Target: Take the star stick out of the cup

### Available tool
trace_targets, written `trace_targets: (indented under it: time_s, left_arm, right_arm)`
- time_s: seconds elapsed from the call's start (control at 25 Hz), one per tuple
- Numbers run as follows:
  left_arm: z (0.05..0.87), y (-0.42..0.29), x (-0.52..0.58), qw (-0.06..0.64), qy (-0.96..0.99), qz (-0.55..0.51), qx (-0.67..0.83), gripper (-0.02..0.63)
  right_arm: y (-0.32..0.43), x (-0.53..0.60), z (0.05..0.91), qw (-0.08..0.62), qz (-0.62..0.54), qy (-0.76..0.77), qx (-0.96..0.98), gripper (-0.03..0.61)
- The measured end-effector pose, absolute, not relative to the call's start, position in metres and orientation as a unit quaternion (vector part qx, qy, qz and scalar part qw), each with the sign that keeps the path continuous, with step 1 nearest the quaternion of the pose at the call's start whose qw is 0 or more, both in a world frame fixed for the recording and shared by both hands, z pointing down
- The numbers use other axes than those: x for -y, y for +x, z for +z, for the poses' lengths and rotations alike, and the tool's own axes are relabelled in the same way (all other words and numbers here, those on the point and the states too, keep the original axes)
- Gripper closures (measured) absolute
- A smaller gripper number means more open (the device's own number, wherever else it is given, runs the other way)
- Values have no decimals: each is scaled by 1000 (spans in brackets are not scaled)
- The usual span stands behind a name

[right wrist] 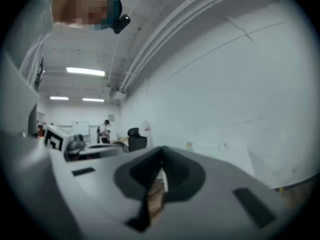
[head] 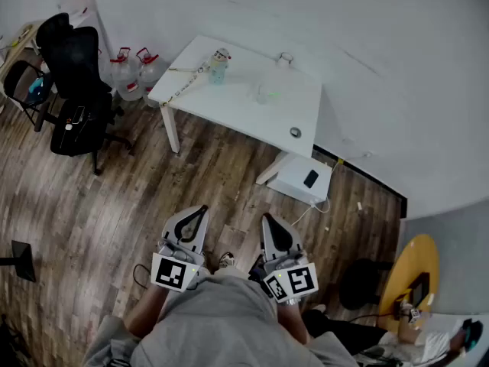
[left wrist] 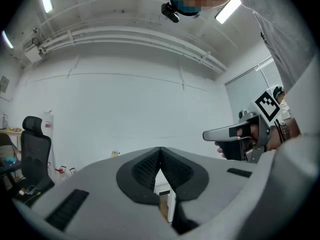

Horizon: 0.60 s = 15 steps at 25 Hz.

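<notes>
left tool [head: 200, 209] and right tool [head: 268, 219] both pinched shut, empty, lots of bare floor [head: 191, 174] before the tabletop [head: 244, 109], cup [head: 219, 69] near its far edge

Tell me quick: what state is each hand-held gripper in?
Left hand-held gripper: closed, holding nothing.
Right hand-held gripper: closed, holding nothing.

From here I see the cup [head: 218, 71], small and pale green, standing upright on the white table [head: 229, 109] near its far left corner. The star stick [head: 221, 54] is in the cup, its whitish head poking up above the rim. At this range I cannot make out the star shape or which way the stick leans.
</notes>
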State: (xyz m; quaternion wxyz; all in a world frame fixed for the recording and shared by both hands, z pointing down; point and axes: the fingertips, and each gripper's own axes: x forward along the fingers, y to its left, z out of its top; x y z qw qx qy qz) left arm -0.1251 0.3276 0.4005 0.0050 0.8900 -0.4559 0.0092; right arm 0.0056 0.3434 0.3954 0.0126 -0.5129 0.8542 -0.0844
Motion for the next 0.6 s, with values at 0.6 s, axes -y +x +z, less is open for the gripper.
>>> trace_targets:
  time_s: [0.6]
  left_arm:
    - [407, -46, -365, 26, 917, 1, 399, 581]
  right_arm:
    - [55, -391, 409, -7, -107, -535, -838, 543]
